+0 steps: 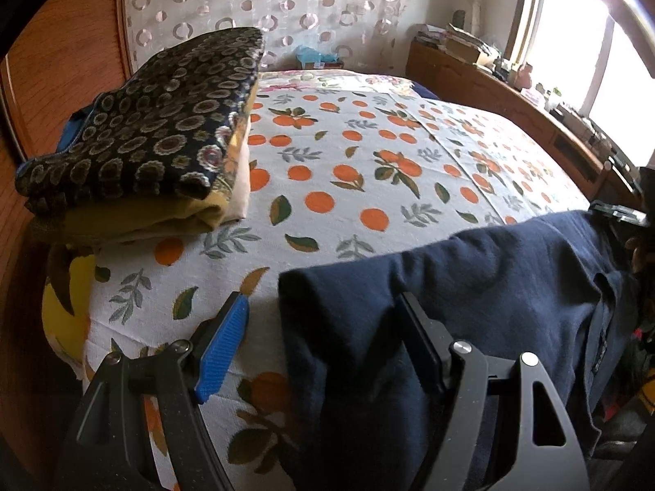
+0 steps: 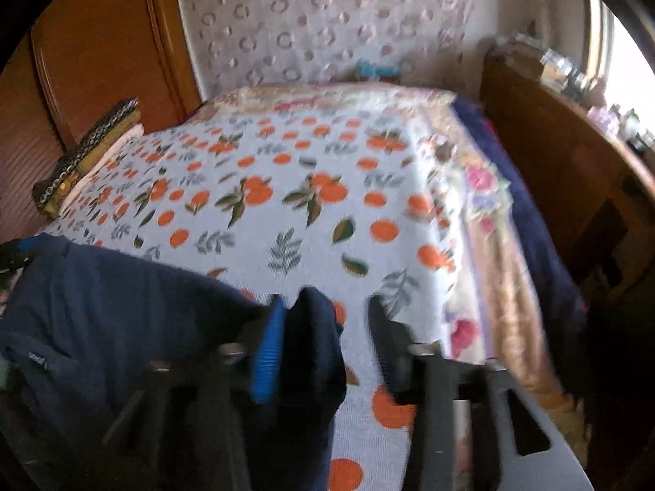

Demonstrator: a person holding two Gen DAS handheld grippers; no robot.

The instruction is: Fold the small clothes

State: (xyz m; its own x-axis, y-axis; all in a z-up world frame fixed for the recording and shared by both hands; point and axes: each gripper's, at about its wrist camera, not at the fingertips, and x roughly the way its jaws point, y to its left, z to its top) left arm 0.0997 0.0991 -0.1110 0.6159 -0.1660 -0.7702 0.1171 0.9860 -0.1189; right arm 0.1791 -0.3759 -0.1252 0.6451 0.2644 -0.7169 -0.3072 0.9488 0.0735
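A navy blue garment (image 1: 470,286) hangs stretched between the two grippers at the near edge of the bed. In the left wrist view my left gripper (image 1: 323,315) has its jaws wide apart, and the garment's left end drapes between them against the right finger. In the right wrist view my right gripper (image 2: 327,315) also stands open, with a fold of the navy garment (image 2: 311,352) hanging beside its blue left finger pad (image 2: 266,352). The view is blurred.
A bed sheet with an orange-fruit print (image 1: 348,163) covers the bed. A stack of folded clothes (image 1: 155,135) sits at the bed's far left; it also shows in the right wrist view (image 2: 90,151). A wooden sideboard with clutter (image 1: 511,94) runs along the right under a window.
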